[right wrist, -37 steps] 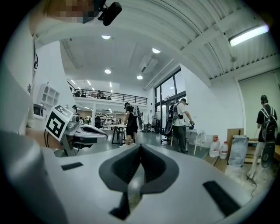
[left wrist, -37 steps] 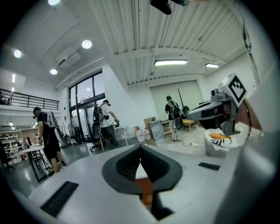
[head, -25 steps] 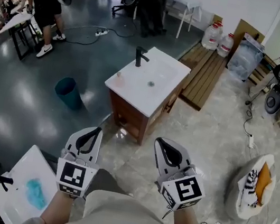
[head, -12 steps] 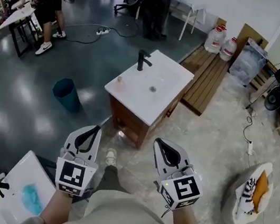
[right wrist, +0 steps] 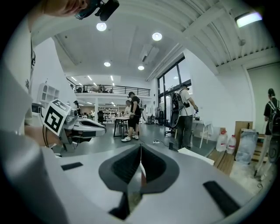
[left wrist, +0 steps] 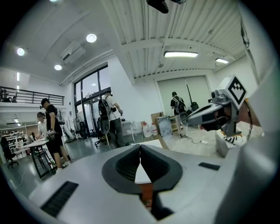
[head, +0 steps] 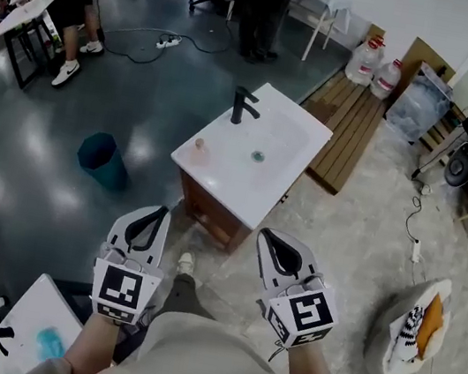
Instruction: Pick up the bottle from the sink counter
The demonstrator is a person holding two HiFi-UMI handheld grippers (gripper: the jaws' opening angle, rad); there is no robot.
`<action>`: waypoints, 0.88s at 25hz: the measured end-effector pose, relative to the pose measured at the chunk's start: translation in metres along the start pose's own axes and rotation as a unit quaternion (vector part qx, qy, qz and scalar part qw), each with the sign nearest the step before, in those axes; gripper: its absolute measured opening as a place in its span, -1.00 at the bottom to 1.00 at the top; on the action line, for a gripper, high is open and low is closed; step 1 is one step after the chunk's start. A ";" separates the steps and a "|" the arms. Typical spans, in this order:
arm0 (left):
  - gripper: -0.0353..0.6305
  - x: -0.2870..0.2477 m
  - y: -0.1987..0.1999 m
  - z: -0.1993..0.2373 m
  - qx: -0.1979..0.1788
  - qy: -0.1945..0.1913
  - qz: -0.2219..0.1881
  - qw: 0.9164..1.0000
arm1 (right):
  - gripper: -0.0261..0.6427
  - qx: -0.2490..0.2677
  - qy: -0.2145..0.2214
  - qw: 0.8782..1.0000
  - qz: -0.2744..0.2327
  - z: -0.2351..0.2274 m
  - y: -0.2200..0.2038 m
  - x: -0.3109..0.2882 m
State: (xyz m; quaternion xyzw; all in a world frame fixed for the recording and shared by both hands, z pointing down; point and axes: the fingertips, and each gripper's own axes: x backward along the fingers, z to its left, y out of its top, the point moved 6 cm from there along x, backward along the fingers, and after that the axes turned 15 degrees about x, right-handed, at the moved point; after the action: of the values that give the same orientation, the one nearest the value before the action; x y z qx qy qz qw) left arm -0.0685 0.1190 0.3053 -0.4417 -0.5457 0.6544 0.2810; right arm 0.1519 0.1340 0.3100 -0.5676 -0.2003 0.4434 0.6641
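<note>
The white sink counter (head: 293, 134) on a wooden cabinet stands ahead of me in the head view, with a black faucet (head: 243, 104) at its far edge. A small pale bottle (head: 199, 143) stands on the counter's left near part. My left gripper (head: 160, 213) and right gripper (head: 268, 234) are held side by side, short of the counter, both shut with nothing between the jaws. In the left gripper view the left gripper (left wrist: 140, 147) is shut and the right one (left wrist: 210, 116) shows at the side. The right gripper (right wrist: 140, 146) is also shut, with the counter (right wrist: 197, 155) beyond.
A teal bin (head: 100, 156) stands on the dark floor left of the counter. A wooden pallet (head: 353, 122) and water jugs (head: 376, 69) lie behind it. A beanbag (head: 411, 329) is at the right, a white table (head: 35, 326) at the lower left. People stand at the back.
The sink counter has come closer and sits lower in the head view. Both grippers have moved forward with me, still shut. A shoe now shows between them.
</note>
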 end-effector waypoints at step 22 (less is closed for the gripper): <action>-0.87 -0.170 0.044 0.222 -0.021 -0.012 0.045 0.999 | -0.93 0.006 0.002 0.999 0.032 -0.069 0.060 -0.280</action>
State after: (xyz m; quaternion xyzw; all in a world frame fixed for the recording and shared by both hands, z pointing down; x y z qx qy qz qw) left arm -0.1829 -0.1392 0.3126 -0.4635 -0.5425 0.6599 0.2354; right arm 0.0356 -0.1368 0.3021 -0.5707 -0.1784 0.4643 0.6533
